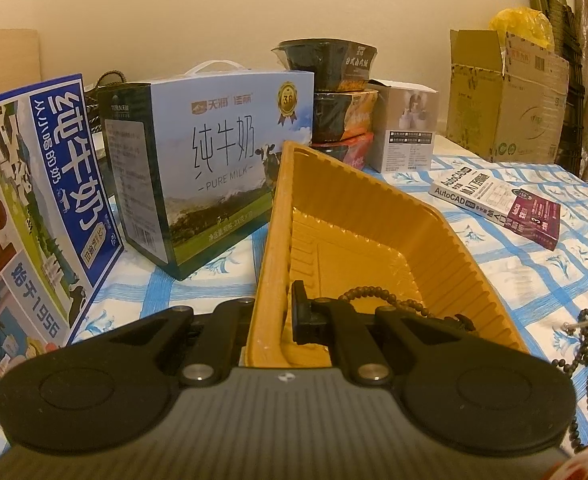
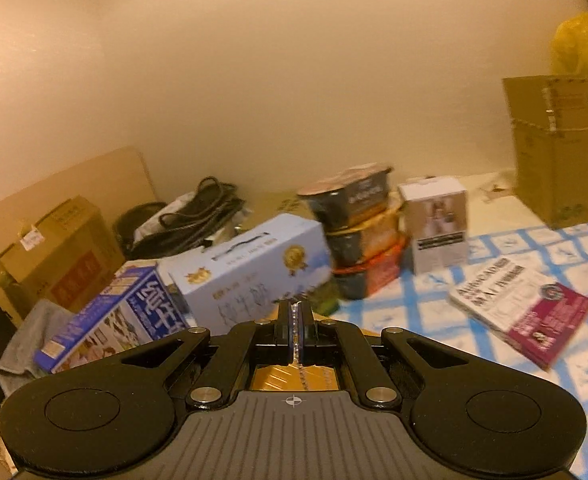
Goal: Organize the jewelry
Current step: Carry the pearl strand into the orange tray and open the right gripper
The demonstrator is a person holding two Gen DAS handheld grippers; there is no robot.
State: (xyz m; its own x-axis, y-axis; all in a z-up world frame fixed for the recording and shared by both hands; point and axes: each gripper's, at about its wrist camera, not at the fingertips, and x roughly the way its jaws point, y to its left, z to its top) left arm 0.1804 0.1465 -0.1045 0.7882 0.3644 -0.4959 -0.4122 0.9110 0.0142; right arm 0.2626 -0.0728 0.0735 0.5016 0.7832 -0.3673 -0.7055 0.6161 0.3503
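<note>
My left gripper clamps its jaws on the near wall of the gold plastic tray, steadying it on the table as the place for jewelry. A dark bead bracelet already lies inside. My right gripper pinches a rhinestone chain above the tray, probably to lower it in.

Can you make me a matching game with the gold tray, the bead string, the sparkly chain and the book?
Things:
1. gold tray
2. bead string
3. sparkly chain
4. book

Places:
A. pinched in the right tool
B. lying on the checked cloth
C. gripped at its rim by the left tool
D. partly inside the tray

Pairs: 1-C, 2-D, 3-A, 4-B
</note>
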